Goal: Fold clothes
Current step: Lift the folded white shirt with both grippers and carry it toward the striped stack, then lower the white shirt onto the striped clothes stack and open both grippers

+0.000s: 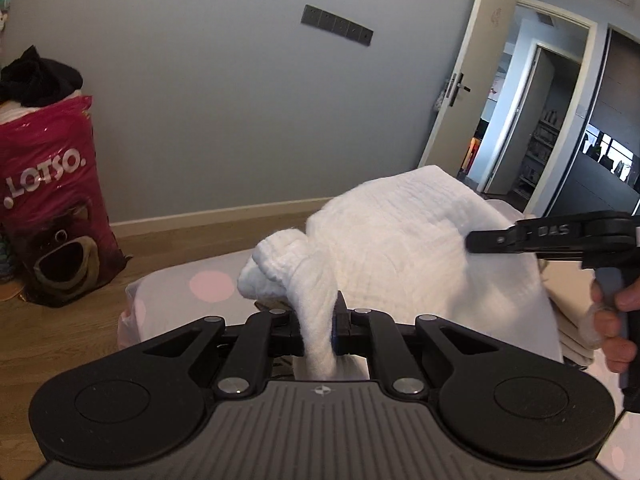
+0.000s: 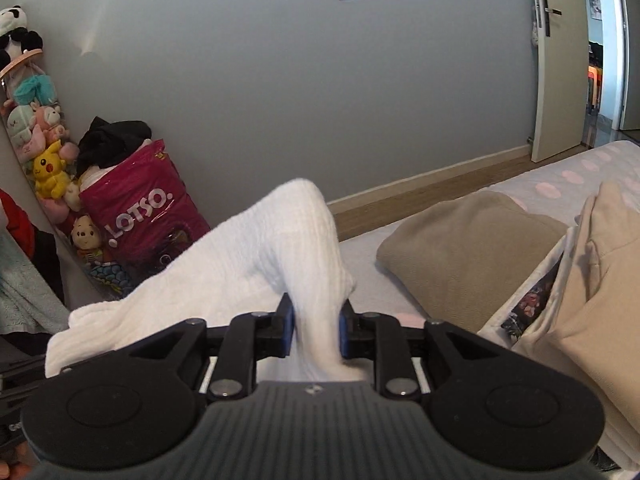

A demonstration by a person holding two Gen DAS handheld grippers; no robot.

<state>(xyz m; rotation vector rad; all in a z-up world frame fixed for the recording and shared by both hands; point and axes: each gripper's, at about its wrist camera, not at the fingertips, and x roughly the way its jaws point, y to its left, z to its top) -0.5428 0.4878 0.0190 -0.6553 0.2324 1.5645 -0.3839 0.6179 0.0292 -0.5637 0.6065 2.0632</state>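
A white crinkled cloth (image 1: pixel 400 248) is held up between both grippers above the bed. My left gripper (image 1: pixel 320 328) is shut on one bunched corner of it, which hangs down between the fingers. My right gripper (image 2: pixel 316 328) is shut on another part of the same white cloth (image 2: pixel 256 264). The right gripper also shows in the left wrist view (image 1: pixel 480 240), coming in from the right with a hand on its handle. The cloth drapes between the two grips and hides the bed under it.
The bed (image 2: pixel 560 176) has a pale sheet with pink dots. Beige folded clothes (image 2: pixel 464 240) and a beige garment (image 2: pixel 592 280) lie on it at the right. A pink LOTSO bag (image 1: pixel 52 200) stands on the wood floor by the grey wall. An open door (image 1: pixel 468 80) is at the right.
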